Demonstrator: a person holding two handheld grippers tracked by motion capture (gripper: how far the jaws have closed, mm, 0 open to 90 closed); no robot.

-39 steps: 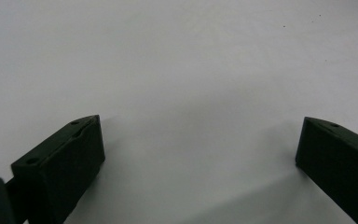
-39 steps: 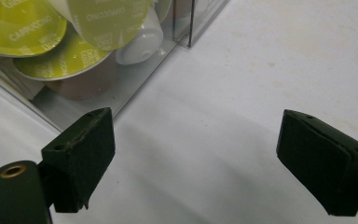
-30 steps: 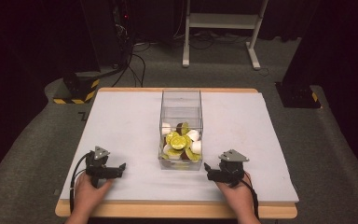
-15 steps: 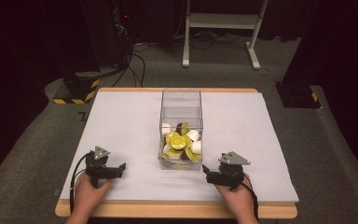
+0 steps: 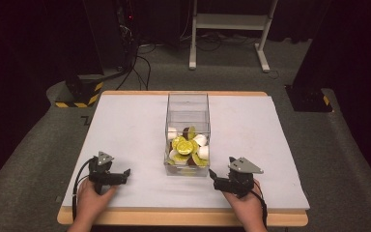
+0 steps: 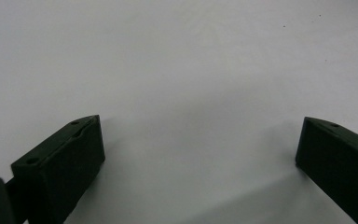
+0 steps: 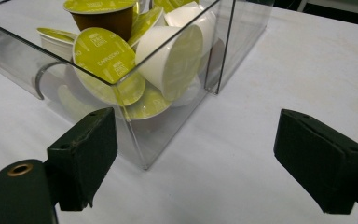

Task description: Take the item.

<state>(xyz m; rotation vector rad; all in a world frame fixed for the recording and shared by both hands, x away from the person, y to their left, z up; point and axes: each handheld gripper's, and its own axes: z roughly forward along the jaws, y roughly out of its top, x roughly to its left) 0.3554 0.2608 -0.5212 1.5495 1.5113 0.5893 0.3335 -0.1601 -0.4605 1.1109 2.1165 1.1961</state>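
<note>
So the clear box [image 5: 187,126] of coffee pods [image 7: 105,60] sat lengthwise mid-table, its near corner just ahead of the right gripper [image 5: 214,175]'s wide, empty, slightly narrowing jaws, while the left gripper [image 5: 124,173] gaped empty, well off it.

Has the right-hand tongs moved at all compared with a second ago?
Yes, slightly. In the high view the right tongs has edged left, nearer the clear box, which stayed put. Its jaws have just been closing a little, with nothing pressed between them.
</note>
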